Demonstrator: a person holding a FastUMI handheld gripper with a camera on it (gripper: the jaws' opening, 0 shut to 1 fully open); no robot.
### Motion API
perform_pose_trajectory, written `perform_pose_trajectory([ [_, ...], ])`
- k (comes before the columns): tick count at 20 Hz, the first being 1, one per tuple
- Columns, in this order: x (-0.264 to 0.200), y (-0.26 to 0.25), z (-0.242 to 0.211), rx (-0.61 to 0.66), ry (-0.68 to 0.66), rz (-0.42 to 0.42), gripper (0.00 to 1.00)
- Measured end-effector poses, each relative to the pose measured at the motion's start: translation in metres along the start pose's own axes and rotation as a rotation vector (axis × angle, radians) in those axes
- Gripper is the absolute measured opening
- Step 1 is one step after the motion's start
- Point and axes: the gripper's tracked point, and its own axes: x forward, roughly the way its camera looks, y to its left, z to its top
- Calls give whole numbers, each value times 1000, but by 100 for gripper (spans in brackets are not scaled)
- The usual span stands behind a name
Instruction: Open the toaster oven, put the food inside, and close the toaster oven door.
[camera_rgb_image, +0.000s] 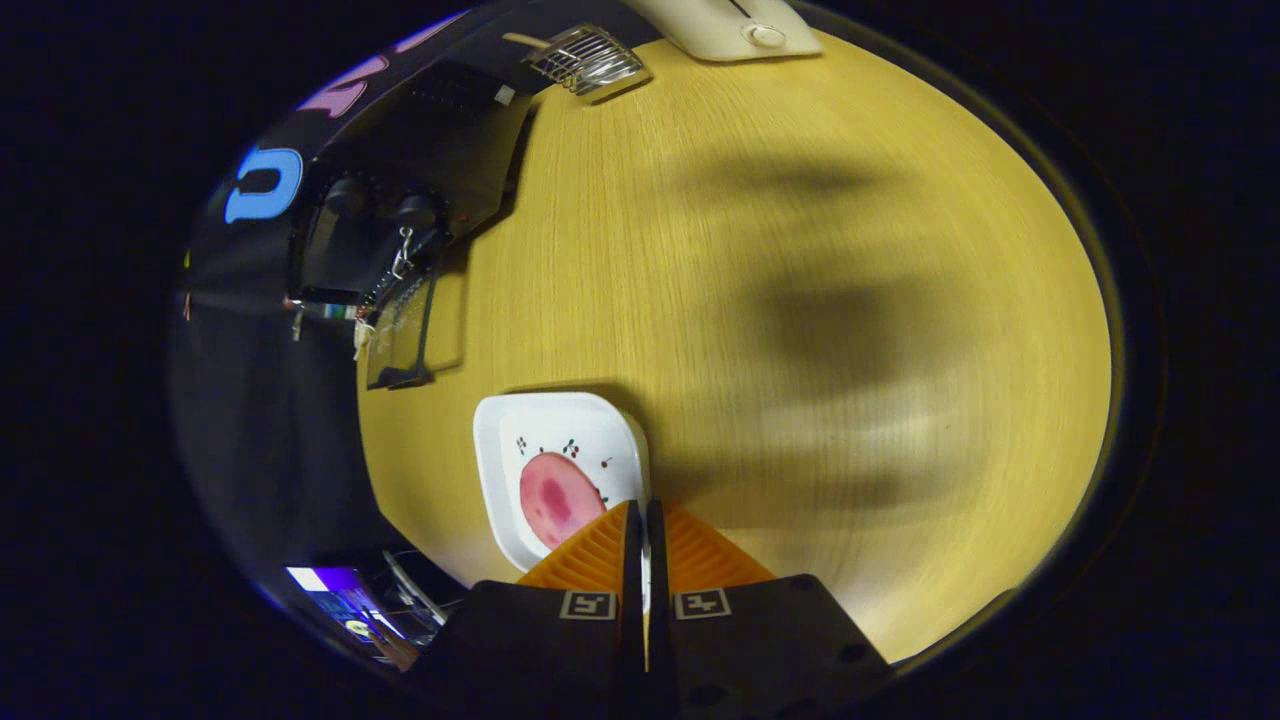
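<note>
no readable writing. gripper (643, 505) pinched on rim of white plate (500, 450) carrying pink food (553, 497), partly hidden by fingers. beyond plate, toaster oven (400, 240), door down, interior indistinct.

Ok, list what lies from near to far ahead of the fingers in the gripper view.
Gripper, its fingers closed on the rim of the white plate → pink food slice on that plate → open toaster oven door → toaster oven → wire rack.
</note>
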Motion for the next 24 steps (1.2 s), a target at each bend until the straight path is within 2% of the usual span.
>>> perform_pose_trajectory([
  [4,1,11,-10,114,-38,104,7],
  [10,-3,33,-42,248,-85,207,7],
  [15,-20,92,-56,428,-182,318,7],
  [20,-15,164,-43,531,-299,340,7],
  [24,7,213,-21,640,-392,332,7],
])
